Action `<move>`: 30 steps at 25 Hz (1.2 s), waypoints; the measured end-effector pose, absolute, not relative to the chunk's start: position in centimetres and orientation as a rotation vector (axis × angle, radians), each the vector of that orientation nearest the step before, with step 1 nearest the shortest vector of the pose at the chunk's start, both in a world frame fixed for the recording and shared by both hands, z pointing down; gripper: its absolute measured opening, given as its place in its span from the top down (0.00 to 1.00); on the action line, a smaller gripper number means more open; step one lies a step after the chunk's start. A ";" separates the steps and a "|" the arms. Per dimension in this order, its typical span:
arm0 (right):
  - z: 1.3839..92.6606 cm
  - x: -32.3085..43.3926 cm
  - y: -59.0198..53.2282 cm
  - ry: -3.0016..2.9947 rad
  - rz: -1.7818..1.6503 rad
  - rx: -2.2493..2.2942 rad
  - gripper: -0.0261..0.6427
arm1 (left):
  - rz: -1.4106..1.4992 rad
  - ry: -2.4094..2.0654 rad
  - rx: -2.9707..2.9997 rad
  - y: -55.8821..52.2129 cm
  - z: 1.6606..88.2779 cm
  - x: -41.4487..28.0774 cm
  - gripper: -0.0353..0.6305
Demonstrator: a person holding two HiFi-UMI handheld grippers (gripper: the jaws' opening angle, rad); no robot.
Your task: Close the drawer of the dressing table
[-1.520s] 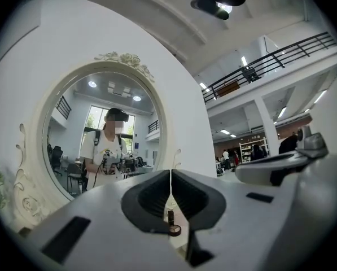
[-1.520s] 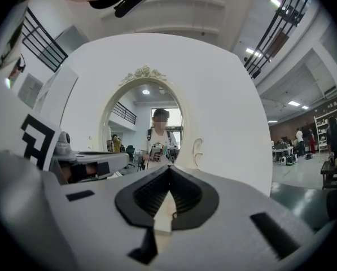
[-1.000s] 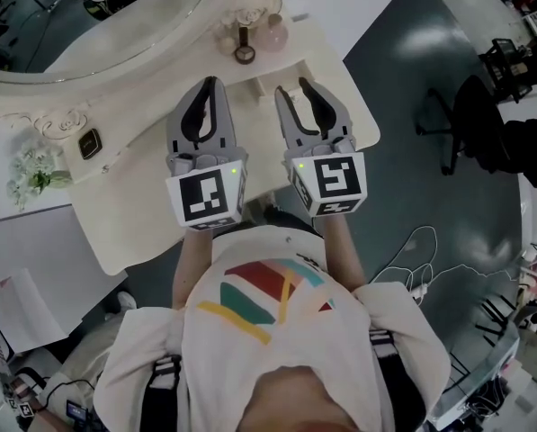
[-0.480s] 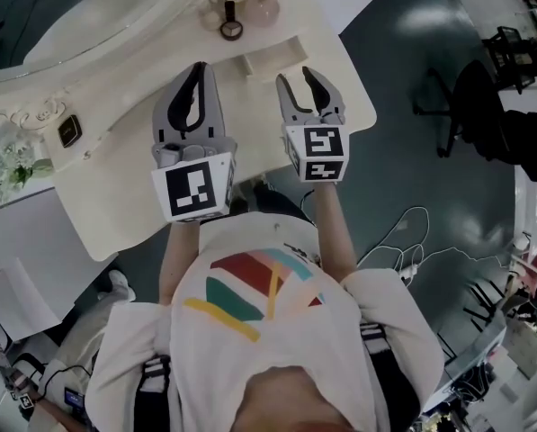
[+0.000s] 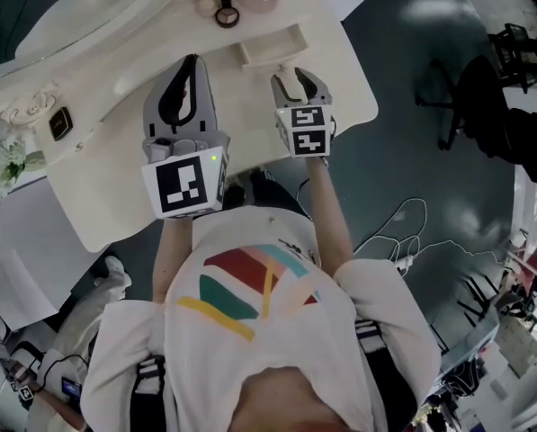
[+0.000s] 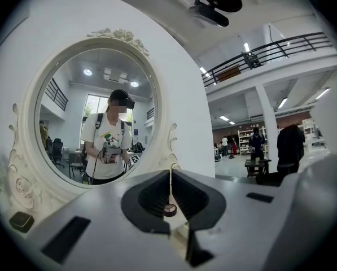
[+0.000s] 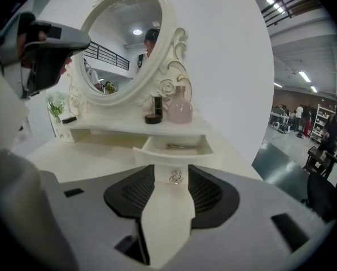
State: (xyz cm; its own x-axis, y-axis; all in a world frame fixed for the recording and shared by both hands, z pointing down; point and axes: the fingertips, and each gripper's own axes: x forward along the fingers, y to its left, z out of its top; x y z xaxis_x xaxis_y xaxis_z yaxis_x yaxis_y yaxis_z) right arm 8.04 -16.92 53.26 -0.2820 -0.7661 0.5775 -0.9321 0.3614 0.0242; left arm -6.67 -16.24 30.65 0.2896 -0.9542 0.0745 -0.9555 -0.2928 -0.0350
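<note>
The cream dressing table (image 5: 106, 178) carries a small upper drawer (image 5: 272, 45) that stands pulled out. In the right gripper view the drawer (image 7: 176, 147) shows a thin metal item inside, and its silver knob (image 7: 176, 178) appears in the gap between my jaws, further off. My right gripper (image 5: 301, 77) (image 7: 171, 174) tilts down at the drawer front, jaws opening, with nothing between its pads. My left gripper (image 5: 190, 63) (image 6: 170, 176) hovers level over the tabletop to the left, its jaws shut and empty, facing the oval mirror (image 6: 95, 112).
On the shelf above the drawer stand a pink bottle (image 7: 179, 109), a dark tube and a round jar (image 7: 153, 118). A small dark box (image 5: 59, 124) and flowers (image 5: 3, 165) sit at the left. An office chair (image 5: 470, 115) and cables (image 5: 403, 232) lie right of the table.
My right gripper has sunk toward the tabletop, tipped downward, and its jaws have spread wider. The left gripper dropped slightly and stays shut.
</note>
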 end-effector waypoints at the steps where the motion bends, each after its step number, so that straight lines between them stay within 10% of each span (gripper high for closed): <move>1: 53.9 8.1 -16.9 -2.117 0.447 1.457 0.73 | 0.133 -1.859 2.506 -16.3 30.8 -6.7 0.93; 30: 57.5 8.4 -18.4 -2.062 0.515 1.472 0.83 | 0.297 -1.892 2.462 -16.9 33.4 -7.6 0.93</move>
State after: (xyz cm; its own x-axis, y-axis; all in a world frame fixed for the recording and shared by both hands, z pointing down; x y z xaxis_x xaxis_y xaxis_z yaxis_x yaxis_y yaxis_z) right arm 8.43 -18.43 57.55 -0.2494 -0.7346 0.6310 -0.9451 0.3268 0.0069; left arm -7.60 -16.90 33.40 0.2461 -0.9554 0.1634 -0.9595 -0.2640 -0.0982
